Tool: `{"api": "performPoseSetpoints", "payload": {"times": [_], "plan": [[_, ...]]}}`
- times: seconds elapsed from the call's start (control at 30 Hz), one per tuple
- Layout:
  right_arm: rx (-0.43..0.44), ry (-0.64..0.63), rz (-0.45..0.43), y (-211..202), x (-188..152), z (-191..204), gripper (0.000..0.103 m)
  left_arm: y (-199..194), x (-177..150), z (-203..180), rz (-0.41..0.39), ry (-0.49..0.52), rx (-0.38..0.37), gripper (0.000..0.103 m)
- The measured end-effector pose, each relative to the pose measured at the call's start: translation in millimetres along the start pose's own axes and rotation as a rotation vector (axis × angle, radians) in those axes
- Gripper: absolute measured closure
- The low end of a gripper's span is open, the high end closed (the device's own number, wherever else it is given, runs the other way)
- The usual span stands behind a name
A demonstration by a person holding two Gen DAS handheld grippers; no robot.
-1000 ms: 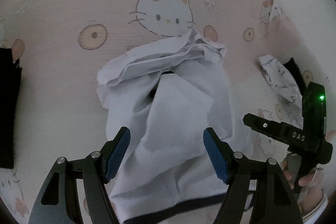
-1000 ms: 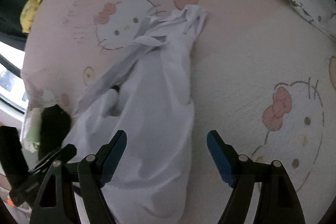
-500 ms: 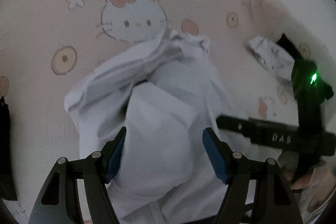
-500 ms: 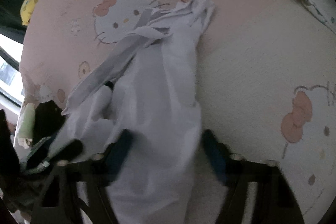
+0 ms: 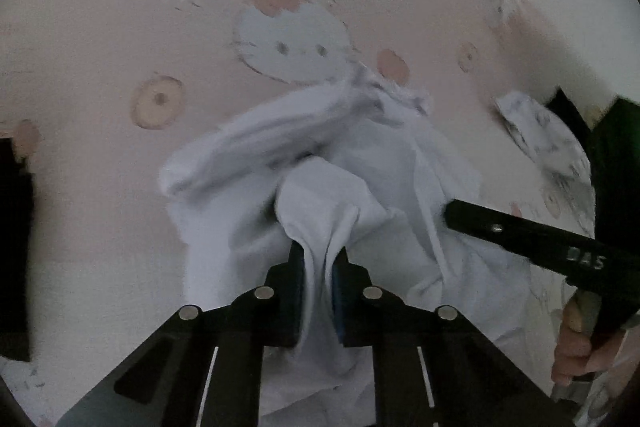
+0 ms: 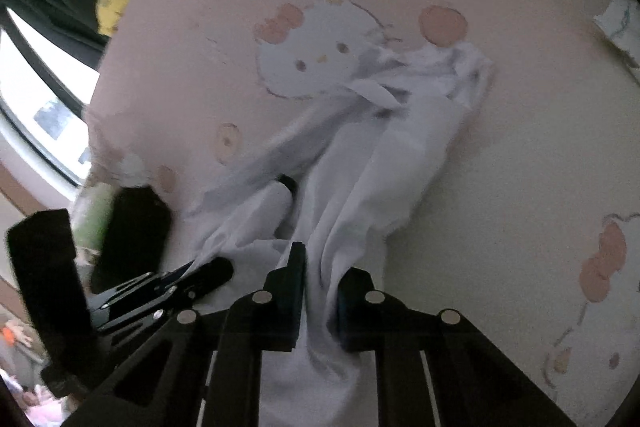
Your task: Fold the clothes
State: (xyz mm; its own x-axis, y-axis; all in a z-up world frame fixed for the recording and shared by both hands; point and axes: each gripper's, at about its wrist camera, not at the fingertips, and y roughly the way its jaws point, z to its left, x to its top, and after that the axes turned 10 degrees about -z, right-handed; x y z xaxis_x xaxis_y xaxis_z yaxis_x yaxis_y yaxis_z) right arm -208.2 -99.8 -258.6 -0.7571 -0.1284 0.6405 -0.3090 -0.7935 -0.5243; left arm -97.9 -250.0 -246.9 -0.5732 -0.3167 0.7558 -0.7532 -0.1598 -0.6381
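Gripping: white garment (image 5: 360, 163) is pinched by both grippers, crumpled on pink cartoon-cat sheet (image 5: 120, 27).
L gripper (image 5: 319, 267): jaws just closed, pads clamped on a bunched fold at garment's near edge.
R gripper (image 6: 320, 287): jaws just closed too, fabric squeezed between pads at near edge.
Garment far end: wrinkled, laid beside printed cat face (image 6: 320, 55).
Nearby: patterned cloth (image 5: 548, 139) seen to the right, apart from garment.
Hand (image 5: 576, 347): wrapped round R gripper's handle.

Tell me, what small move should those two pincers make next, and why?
Probably lift and draw apart. The left gripper and right gripper have just closed on the crumpled white garment, which lies bunched on the pink sheet.
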Motion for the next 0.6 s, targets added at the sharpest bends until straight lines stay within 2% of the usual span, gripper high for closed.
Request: {"api": "performPoseSetpoints", "payload": {"times": [0.1,0.2,0.47,0.6], "plan": [[0.034,-0.014,-0.026,-3,2,7,0.088,-12,5,18,-0.022,-0.046,0.015,0.094],[0.034,-0.009,-0.016,-2,1,10,0.088,-24,8,36,-0.036,-0.077,0.043,0.095],[0.045,0.008,-0.001,1,-4,17,0.090,-46,1,82,-0.016,-0.117,0.151,0.095],[0.070,0.001,0.043,19,-10,33,0.091,-61,-3,107,-0.004,-0.136,0.213,0.095]]}}
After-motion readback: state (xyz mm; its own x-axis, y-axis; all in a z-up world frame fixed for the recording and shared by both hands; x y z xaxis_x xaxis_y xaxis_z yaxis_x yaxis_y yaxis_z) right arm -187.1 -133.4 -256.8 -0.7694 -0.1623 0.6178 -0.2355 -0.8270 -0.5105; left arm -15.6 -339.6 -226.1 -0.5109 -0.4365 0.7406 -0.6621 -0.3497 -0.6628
